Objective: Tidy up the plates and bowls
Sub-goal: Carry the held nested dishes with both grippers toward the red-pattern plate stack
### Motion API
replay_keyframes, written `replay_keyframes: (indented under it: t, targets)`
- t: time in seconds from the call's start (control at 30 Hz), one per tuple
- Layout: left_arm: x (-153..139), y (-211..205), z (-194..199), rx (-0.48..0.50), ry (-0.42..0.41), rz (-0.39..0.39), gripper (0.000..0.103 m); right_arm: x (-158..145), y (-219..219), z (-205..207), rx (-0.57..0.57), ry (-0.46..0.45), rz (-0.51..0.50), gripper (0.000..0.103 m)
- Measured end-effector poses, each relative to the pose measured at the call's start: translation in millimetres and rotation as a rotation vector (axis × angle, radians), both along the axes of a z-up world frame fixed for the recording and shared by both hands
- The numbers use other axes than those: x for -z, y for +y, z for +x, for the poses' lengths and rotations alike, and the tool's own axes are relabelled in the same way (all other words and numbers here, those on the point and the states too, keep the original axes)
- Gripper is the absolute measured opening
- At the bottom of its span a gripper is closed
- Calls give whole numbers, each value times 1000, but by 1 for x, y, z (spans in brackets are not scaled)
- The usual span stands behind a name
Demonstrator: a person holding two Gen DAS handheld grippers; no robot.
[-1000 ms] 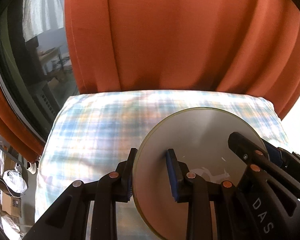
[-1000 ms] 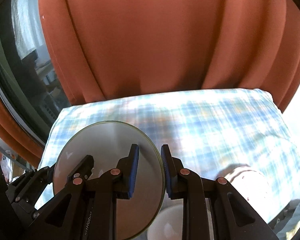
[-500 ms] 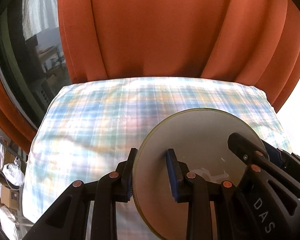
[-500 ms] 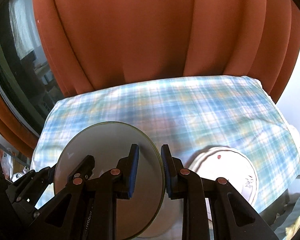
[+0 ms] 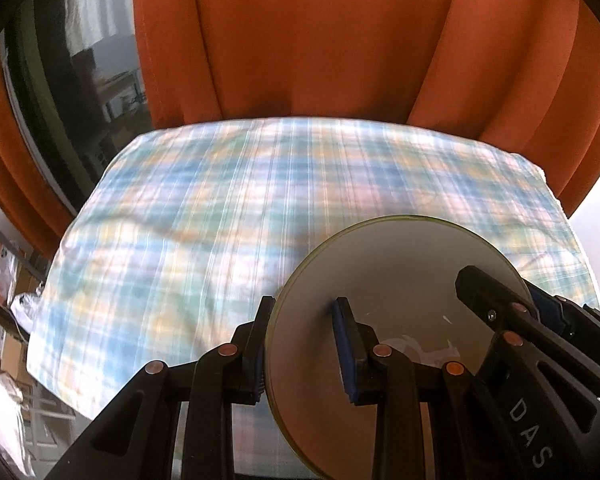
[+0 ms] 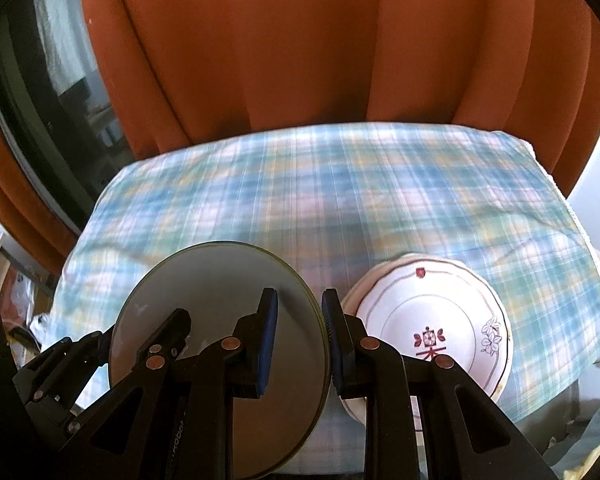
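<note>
We are now seeing more tablecloth and the patterned plate; both left gripper and right gripper are clamping the grey plate by opposite rims, raised.

Orange curtains (dark window left)

You had two grippers in view, the left gripper and the right gripper. You had one plain grey plate with a greenish rim, and one white patterned plate with red marks and small flowers; whether more dishes lay stacked under it could not be told. You had one plaid tablecloth and one orange curtain.
</note>
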State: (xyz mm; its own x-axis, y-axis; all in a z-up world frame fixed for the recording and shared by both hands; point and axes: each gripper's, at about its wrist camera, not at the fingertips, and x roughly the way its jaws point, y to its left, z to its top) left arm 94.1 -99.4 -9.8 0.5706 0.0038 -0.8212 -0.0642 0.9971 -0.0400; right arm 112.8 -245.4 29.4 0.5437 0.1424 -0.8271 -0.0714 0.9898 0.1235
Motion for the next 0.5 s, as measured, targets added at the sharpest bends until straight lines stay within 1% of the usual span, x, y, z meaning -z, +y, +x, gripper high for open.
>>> replay_keyframes:
  t: [0.23, 0.5]
  targets:
    - [15, 5, -4, -41, 41, 5, 28, 18, 5, 0, -47, 48, 1, 27]
    - [25, 17, 1, -53, 76, -4, 28, 25, 21, 5, -67, 79, -15, 27]
